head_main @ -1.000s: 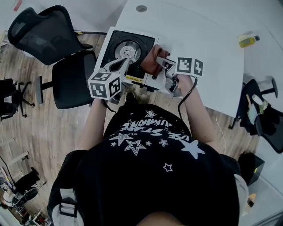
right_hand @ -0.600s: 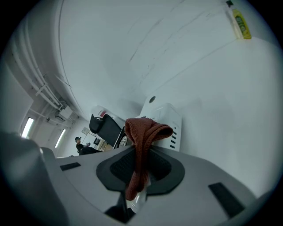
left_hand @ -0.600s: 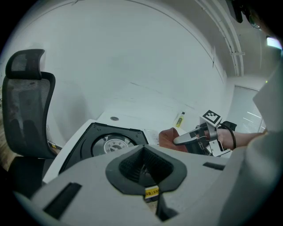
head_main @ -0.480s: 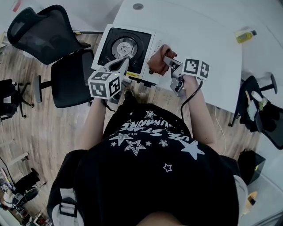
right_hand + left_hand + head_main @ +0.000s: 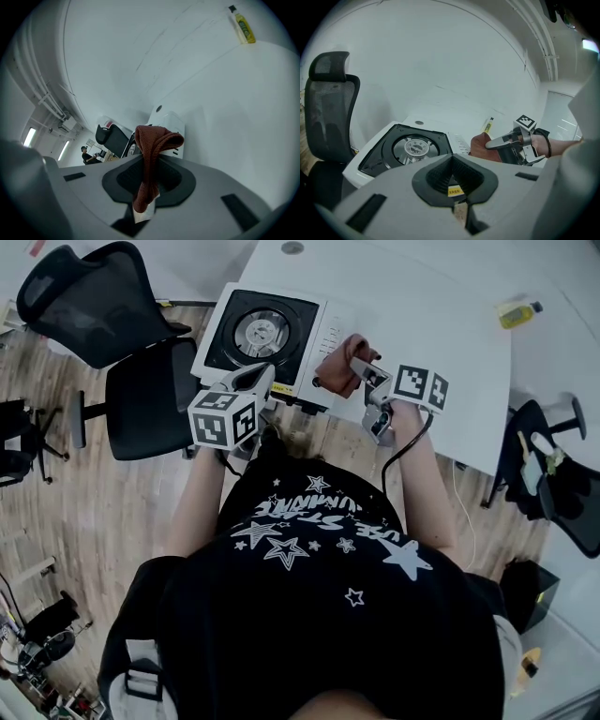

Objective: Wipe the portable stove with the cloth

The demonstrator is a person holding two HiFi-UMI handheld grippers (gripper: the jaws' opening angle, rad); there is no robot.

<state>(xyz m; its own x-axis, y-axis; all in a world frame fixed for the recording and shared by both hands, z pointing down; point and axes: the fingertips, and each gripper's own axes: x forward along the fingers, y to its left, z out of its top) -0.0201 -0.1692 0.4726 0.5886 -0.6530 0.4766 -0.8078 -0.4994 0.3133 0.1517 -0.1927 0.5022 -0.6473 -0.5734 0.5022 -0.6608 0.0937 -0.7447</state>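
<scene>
Right gripper (image 5: 362, 367) clamps the cloth (image 5: 336, 371) at the stove (image 5: 319, 329) edge, left gripper (image 5: 261, 379) closed and empty; next I should sweep across its top

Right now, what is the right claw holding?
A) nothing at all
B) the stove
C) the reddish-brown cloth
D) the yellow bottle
C: in the right gripper view the reddish-brown cloth sits pinched between the jaws of the right claw, which are shut on it.
</scene>
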